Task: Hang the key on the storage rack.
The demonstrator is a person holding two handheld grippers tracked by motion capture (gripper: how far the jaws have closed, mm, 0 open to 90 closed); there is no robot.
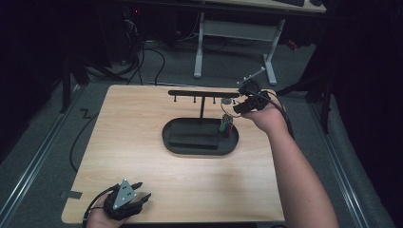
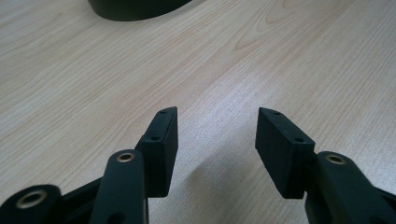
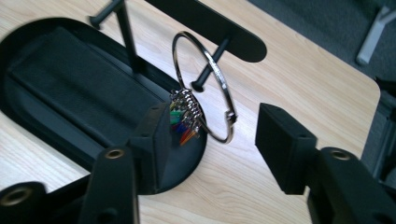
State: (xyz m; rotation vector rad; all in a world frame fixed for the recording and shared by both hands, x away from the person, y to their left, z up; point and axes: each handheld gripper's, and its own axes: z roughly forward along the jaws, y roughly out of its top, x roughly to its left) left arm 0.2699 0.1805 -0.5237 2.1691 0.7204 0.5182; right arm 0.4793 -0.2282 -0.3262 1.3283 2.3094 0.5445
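A large metal key ring point(image 3: 223, 85) hangs on the rightmost peg point(image 3: 211, 65) of a black T-shaped rack point(image 1: 204, 92). A bunch of coloured tags point(image 3: 184, 123) dangles from the ring's lower left. My right gripper point(image 3: 212, 119) is open, its jaws standing apart on either side of the ring's lower edge without pressing on it. In the high view the right gripper point(image 1: 236, 108) sits just right of the ring point(image 1: 227, 116). My left gripper point(image 1: 144, 190) rests near the table's front left corner, open over bare wood point(image 2: 217, 135) with nothing between its jaws.
The rack stands in a black oval tray point(image 1: 199, 147) at the table's middle, with several more pegs along its top bar. A white desk frame point(image 1: 235, 31) and cables lie on the floor beyond the far edge. The light wooden tabletop point(image 1: 119, 137) spreads left of the tray.
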